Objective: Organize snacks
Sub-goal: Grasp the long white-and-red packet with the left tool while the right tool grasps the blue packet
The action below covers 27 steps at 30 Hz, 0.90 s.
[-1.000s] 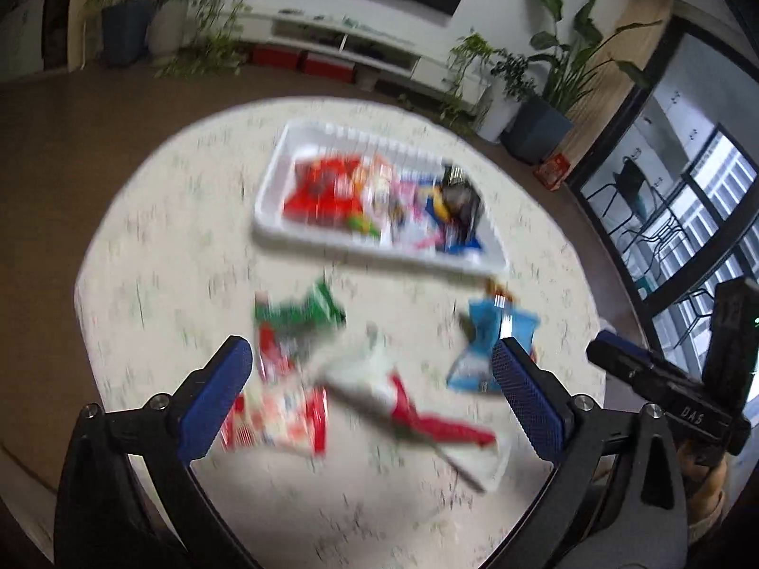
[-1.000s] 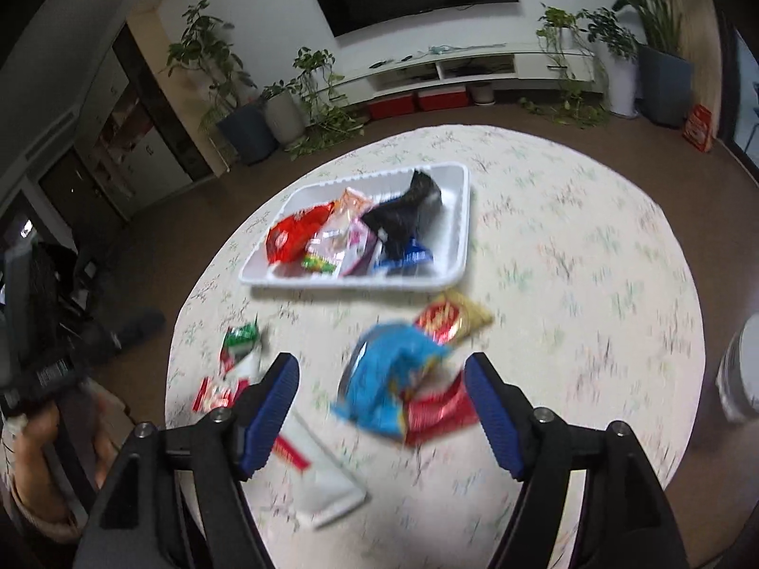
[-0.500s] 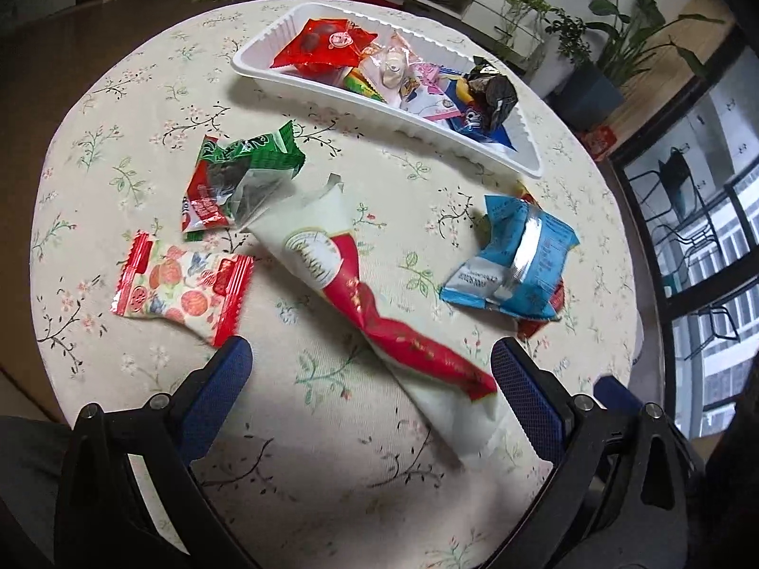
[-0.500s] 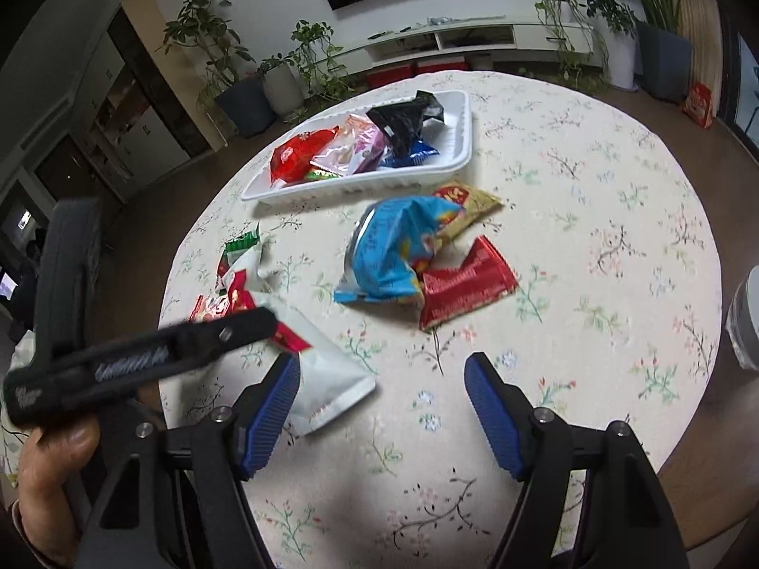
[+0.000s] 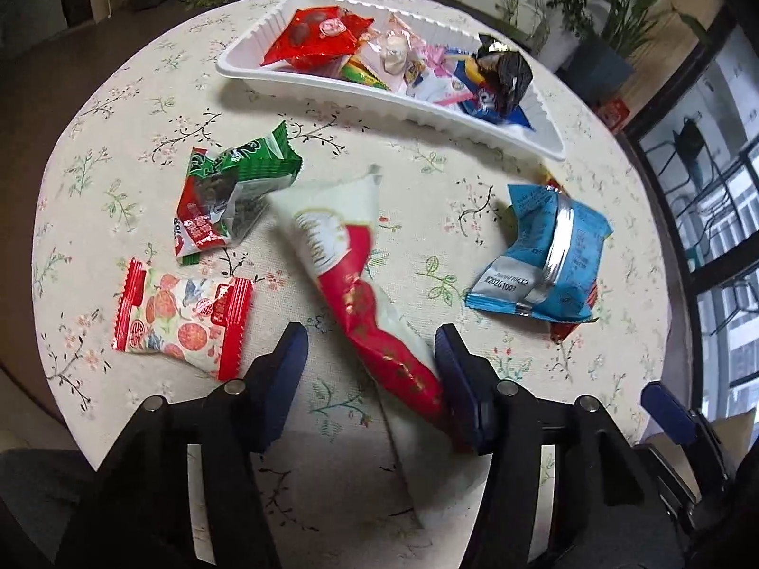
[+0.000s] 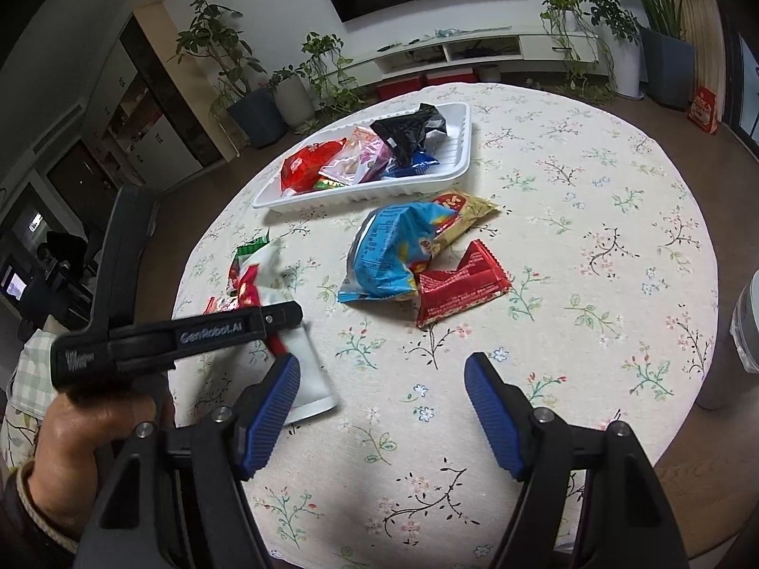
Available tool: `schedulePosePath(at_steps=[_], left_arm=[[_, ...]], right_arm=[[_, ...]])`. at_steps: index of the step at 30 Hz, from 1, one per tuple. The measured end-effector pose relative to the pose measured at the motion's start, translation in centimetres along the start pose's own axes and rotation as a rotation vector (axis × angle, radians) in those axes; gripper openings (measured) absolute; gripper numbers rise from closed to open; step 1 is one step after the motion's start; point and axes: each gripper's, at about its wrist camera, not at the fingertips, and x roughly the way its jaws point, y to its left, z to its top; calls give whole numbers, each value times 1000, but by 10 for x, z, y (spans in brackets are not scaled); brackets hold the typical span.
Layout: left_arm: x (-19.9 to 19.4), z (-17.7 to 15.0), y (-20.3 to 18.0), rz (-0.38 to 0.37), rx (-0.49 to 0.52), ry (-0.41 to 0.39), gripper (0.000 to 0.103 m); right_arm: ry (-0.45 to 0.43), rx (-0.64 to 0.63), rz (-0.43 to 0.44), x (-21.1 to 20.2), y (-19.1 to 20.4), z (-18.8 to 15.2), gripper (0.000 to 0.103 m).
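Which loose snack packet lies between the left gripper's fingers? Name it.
The long white-and-red packet. Its lower end runs between the left gripper fingers, touching one pad. The green-and-red packet, strawberry-print packet and blue packet lie outside them.

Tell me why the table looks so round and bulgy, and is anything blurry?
Left wrist view: the fisheye lens bends the tray rim into a curve; the long white-and-red packet between the left gripper is slightly smeared. Right wrist view: the table bulges, corners go dark, that packet blurs, the blue bag is sharp.

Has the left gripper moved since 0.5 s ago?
Yes. The left gripper has closed in toward the white tray; its fingers now straddle the long red-and-white packet.
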Motion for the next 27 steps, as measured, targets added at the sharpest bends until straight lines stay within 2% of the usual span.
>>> schedulePosePath(at_steps=[5, 8, 9, 13, 15, 17, 20, 27], left_arm=[[5, 1, -11, 78, 87, 9, 54], [13, 1, -26, 155, 187, 25, 56], [14, 3, -27, 154, 192, 24, 56], [15, 5, -25, 127, 210, 17, 54], [16, 3, -27, 126, 222, 13, 49], [15, 3, -27, 113, 211, 2, 26], [12, 1, -23, 92, 202, -11, 23], [2, -7, 0, -26, 115, -21, 18]], right_arm=[[-11, -32, -12, -3, 6, -4, 75], [-14, -37, -18, -3, 7, -5, 75], [-17, -37, -21, -3, 7, -5, 75], [-25, -36, -28, -6, 7, -6, 75], [-24, -27, -34, -6, 4, -5, 75], [-31, 1, -32, -7, 0, -1, 75], [-35, 30, -31, -6, -6, 9, 75], [-29, 35, 17, 9, 4, 45, 74]])
